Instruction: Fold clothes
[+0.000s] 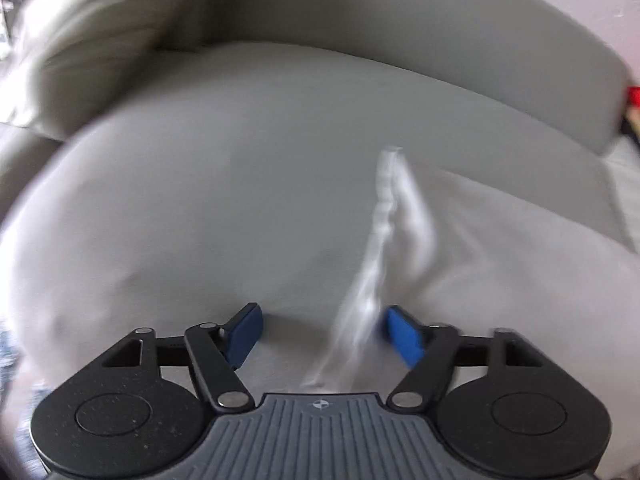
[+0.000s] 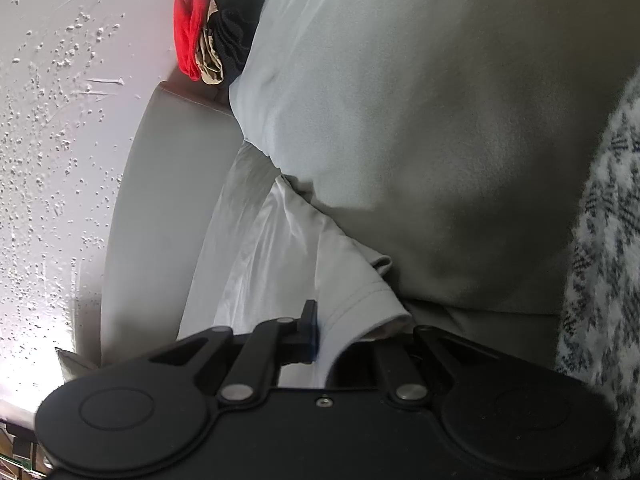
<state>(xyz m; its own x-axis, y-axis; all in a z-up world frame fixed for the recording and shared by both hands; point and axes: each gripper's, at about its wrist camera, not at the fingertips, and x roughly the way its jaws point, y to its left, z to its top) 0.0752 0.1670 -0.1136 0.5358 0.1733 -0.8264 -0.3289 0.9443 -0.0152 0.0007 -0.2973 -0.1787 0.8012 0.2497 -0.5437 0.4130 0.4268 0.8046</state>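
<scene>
Left tongs [image 1: 322, 334]: my blue pads [image 1: 404, 336] stand wide apart, gripping nothing; a blurred strip of pale cloth [image 1: 384, 240] runs up between them, close to the right-hand pad.
Right tongs [image 2: 340, 336]: clamped on the hemmed edge of the grey garment [image 2: 360, 304]; only the near finger [image 2: 309, 330] shows, the other is hidden under the fabric.
Garment: light grey, draped from my right tongs over the sofa cushion [image 2: 440, 120]; its stitched hem curls just above the tongs.
Sofa [image 1: 440, 52]: pale grey, seat and backrest fill the left view, much of it blurred.
Pile [image 2: 216, 28]: red, tan and black clothes bunched at the top of the sofa against the wall [image 2: 48, 120].
Right edge: a white-and-blue patterned fabric [image 2: 600, 260], beside the cushion.
</scene>
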